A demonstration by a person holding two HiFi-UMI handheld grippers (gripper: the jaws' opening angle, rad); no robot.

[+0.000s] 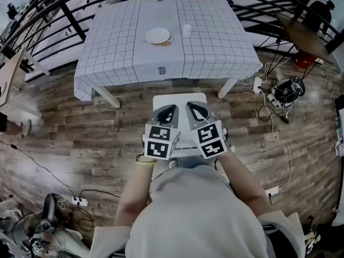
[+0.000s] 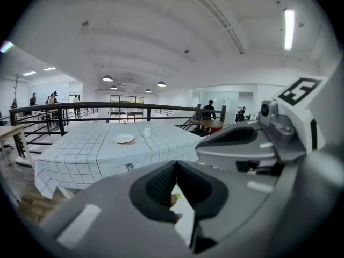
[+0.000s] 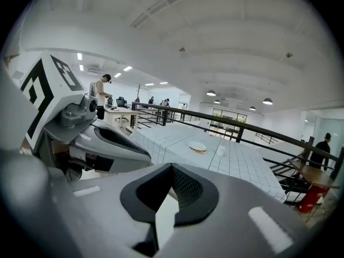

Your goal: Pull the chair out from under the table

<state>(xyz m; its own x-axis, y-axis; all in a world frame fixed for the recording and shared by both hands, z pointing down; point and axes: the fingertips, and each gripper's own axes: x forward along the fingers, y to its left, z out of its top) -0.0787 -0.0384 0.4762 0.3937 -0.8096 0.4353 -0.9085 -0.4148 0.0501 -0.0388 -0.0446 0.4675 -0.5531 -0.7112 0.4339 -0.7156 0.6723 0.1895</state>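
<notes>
The left gripper [image 2: 175,163] is hanging with its jaws pressed together at the tips, gripping nothing. The right gripper [image 3: 172,166] just beside it is doing the same. Both are hovering low over the white chair [image 1: 180,100], pointing towards the table [image 1: 215,52]. The chair is standing clear of the checked cloth, between the table's edge and the person, so the pull-out is looking as good as done; at most a little more drawing back is left. A plate [image 1: 158,35] and a cup [image 1: 186,30] are sitting on the table. A power strip [image 1: 257,83] and its cables are lying off to the right, out of the chair's path.
</notes>
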